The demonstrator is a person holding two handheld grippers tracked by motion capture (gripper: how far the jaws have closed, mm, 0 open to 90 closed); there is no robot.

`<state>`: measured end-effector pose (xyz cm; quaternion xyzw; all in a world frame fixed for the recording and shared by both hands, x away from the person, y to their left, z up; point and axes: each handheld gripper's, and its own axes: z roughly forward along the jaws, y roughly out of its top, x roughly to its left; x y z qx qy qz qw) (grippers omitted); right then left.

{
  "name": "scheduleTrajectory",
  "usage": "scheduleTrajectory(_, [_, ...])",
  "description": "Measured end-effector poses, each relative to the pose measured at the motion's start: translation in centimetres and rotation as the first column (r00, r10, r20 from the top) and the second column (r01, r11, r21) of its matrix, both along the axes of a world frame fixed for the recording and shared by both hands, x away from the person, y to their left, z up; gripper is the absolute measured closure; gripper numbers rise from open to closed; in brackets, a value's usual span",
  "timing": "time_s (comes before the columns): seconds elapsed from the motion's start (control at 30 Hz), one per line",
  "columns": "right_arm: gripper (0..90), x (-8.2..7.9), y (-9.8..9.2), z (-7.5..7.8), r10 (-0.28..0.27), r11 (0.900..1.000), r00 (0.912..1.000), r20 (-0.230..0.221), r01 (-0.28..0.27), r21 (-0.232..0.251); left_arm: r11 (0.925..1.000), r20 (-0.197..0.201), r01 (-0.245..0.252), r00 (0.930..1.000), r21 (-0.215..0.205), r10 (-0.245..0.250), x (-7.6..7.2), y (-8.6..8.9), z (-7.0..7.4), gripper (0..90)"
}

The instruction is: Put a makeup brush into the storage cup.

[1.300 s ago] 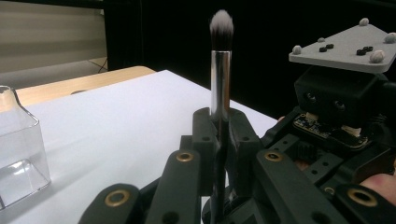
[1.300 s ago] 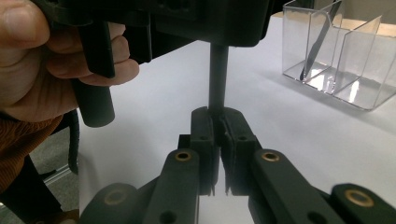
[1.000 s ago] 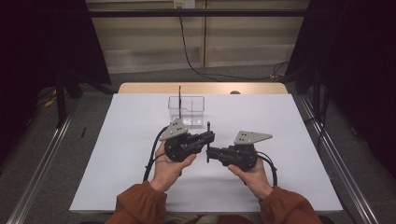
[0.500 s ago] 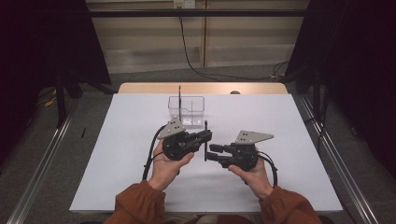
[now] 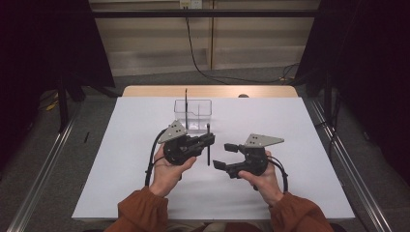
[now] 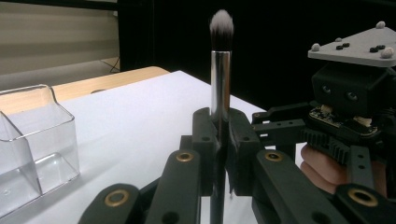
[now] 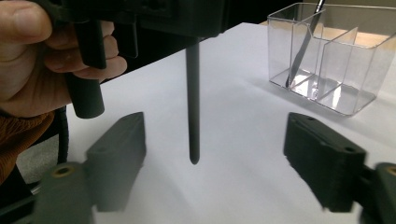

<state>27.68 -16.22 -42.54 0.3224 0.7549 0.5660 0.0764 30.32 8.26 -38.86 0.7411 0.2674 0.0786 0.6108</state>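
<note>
The left gripper pinches the brush upright, at 6 o'clock from the clear box. The right gripper has just been opening; its jaws are spread with nothing between. The brush could tip or miss the box if the squeeze slips.

Centre of the high view: left gripper is clamping tight; right gripper, beside it, has just been opening, jaws empty.

Likely a lab, black curtains, white-covered table
</note>
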Motion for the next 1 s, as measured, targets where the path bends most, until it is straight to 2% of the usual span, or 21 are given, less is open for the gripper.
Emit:
scheduleTrajectory(0.1, [6.7,0.1,-0.2,0.0,0.006,1.0,1.0,-0.004,-0.006,0.002,1.0,0.003,0.0,1.0,0.005,0.0,0.0,0.1,0.0,83.8])
scheduleTrajectory(0.27, [7.7,0.2,-0.6,0.0,0.025,0.999,0.9996,-0.014,-0.025,0.031,0.9999,0.007,-0.008,0.9999,0.012,0.008,0.0,0.3,0.1,83.8])
scheduleTrajectory(0.57, [7.6,0.0,-1.4,0.4,-0.059,0.998,0.9979,0.028,0.059,-0.005,0.9998,0.003,-0.018,0.9998,0.01,0.018,0.2,0.9,0.1,83.8])
scheduleTrajectory(0.7, [3.5,-0.2,-2.0,0.4,-0.096,0.995,0.9945,0.041,0.096,0.003,0.9996,-0.011,-0.027,0.9996,-0.004,0.027,0.3,1.3,0.0,83.8])
scheduleTrajectory(0.8, [3.1,-0.4,-2.3,0.3,-0.115,0.993,0.9908,0.072,0.115,0.006,0.9993,-0.013,-0.037,0.9992,0.0,0.037,0.4,1.5,0.0,83.8])
scheduleTrajectory(1.0, [1.3,-0.8,-3.5,0.4,-0.145,0.989,0.9854,0.089,0.145,0.01,0.999,-0.01,-0.045,0.9989,0.007,0.045,0.5,1.9,0.0,83.8])
